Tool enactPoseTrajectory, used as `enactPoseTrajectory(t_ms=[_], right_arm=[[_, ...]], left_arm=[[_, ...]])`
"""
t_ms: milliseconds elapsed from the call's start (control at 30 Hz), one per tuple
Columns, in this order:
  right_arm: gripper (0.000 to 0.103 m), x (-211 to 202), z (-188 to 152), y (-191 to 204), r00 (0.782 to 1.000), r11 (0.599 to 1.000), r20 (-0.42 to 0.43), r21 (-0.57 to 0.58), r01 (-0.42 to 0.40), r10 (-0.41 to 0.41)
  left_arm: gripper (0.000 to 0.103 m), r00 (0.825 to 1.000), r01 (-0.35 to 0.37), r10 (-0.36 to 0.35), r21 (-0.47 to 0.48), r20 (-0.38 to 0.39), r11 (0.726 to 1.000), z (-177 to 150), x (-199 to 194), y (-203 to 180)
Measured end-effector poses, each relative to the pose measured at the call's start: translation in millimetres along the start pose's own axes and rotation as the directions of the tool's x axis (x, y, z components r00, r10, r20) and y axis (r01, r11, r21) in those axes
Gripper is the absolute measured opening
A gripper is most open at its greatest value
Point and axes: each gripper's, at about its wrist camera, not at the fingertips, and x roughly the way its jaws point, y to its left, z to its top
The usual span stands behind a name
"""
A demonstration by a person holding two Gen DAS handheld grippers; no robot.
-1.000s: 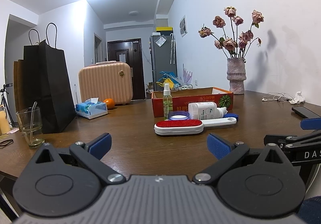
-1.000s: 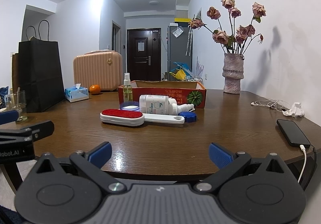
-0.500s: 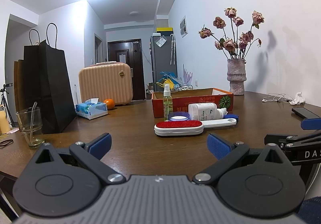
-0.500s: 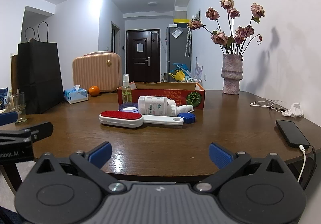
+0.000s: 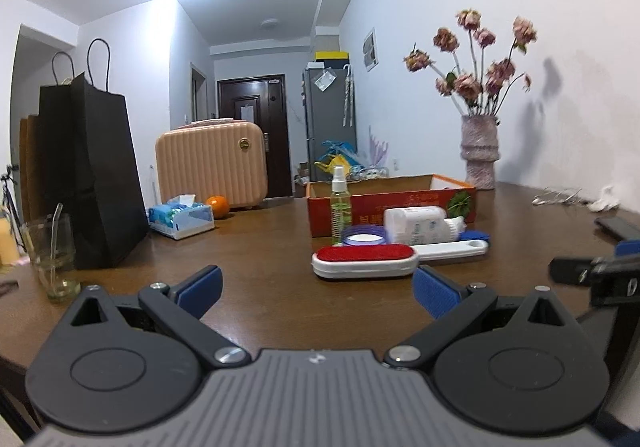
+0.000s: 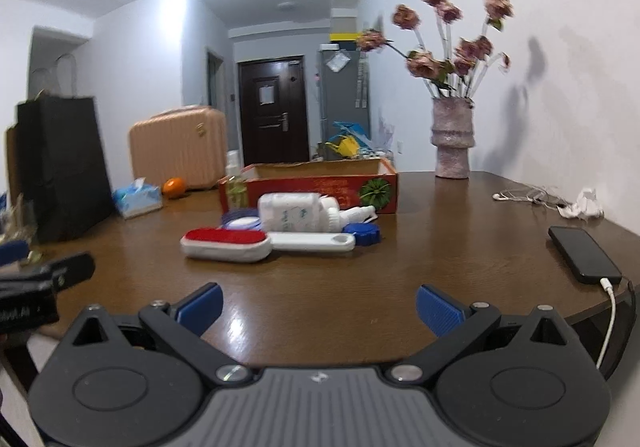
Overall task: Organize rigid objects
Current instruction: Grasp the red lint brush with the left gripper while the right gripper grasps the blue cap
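L gripper (image 5: 316, 289): fingers spread wide, nothing btwn them; hovers over near edge of desk (image 5: 260, 247), well short of the items.
R gripper (image 6: 319, 307): fingers wide apart too, empty; also above near desk edge.
Lint brush (image 5: 364, 260): red pad, white body, lies flat mid-desk, handle pointing right; nearest item to both grippers.
White bottle (image 5: 420, 225): on its side just behind brush, nozzle to the right.
Blue cap (image 6: 362, 233): on desk at handle end of brush, touching or just beside it.
Purple-rim lid (image 5: 364, 235): behind brush, left of bottle.
Spray bottle (image 5: 340, 205): upright, clear w/ greenish liquid, in front of box's left end.
Box (image 5: 392, 199): red/orange cardboard, open top, behind the cluster.
Other: phone (image 6: 584, 255) w/ cable at right desk edge; vase (image 6: 452, 139) w/ dried roses at back; black paper bag (image 5: 92, 175), tissue pack (image 5: 182, 217), orange (image 5: 217, 205), glass (image 5: 50, 255) on left.
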Motion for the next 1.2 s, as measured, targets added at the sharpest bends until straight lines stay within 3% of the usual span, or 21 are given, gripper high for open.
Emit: enactPoseTrajectory(t_ms=[133,233,367,467,533,567,700,767,867,1000,1200], right_arm=[[0.103,27.1,11.8,-11.0,0.999,0.999,0.022,0.04,0.035,-0.036],[0.103,51.0,23.4,-19.0,0.999,0.999,0.031,0.038,0.03,-0.031],[0.103,95.9,38.8,-38.0,0.995,0.994,0.022,0.041,-0.1,0.1],[0.103,133.2,49.4,-53.7,0.981,0.982,-0.103,0.11,-0.151,0.162],[0.101,153.1,55.0,-59.8,0.975,0.984,-0.167,0.117,-0.132,0.15],[0.095,163.0,58.7,-62.6,0.973,0.986,-0.187,0.12,-0.113,0.134],[0.048,198.7,63.0,-75.0,0.955,0.982,-0.259,0.158,-0.108,0.146],[0.04,213.9,64.1,-78.8,0.945,0.976,-0.28,0.184,-0.119,0.168],[0.032,229.4,63.4,-79.8,0.932,0.972,-0.312,0.196,-0.128,0.186],[0.018,237.3,62.2,-76.8,0.919,0.972,-0.335,0.173,-0.156,0.207],[0.014,239.5,60.2,-83.5,0.911,0.966,-0.347,0.205,-0.159,0.223]], left_arm=[[0.103,1.0,-0.004,0.004,-0.01,-0.002,1.0,14.3,28.7,1.8],[0.103,0.998,0.035,-0.038,-0.058,-0.051,0.998,26.7,57.3,9.3],[0.103,0.994,0.069,-0.08,-0.141,-0.073,0.988,33.4,99.9,19.1],[0.103,0.984,0.122,-0.135,-0.113,-0.114,0.986,39.2,134.4,21.5],[0.103,0.971,0.148,-0.161,-0.084,-0.175,0.985,44.1,159.2,22.5],[0.103,0.964,0.147,-0.165,-0.099,-0.207,0.984,45.2,172.1,24.1],[0.099,0.902,0.161,-0.241,-0.239,-0.358,0.958,44.0,228.9,38.3],[0.082,0.874,0.165,-0.279,-0.297,-0.397,0.941,40.2,246.4,44.0],[0.069,0.819,0.161,-0.34,-0.385,-0.461,0.909,32.9,265.6,51.5],[0.059,0.8,0.186,-0.395,-0.438,-0.452,0.879,32.1,269.3,54.9],[0.054,0.807,0.178,-0.385,-0.438,-0.448,0.881,35.4,242.6,46.2]])
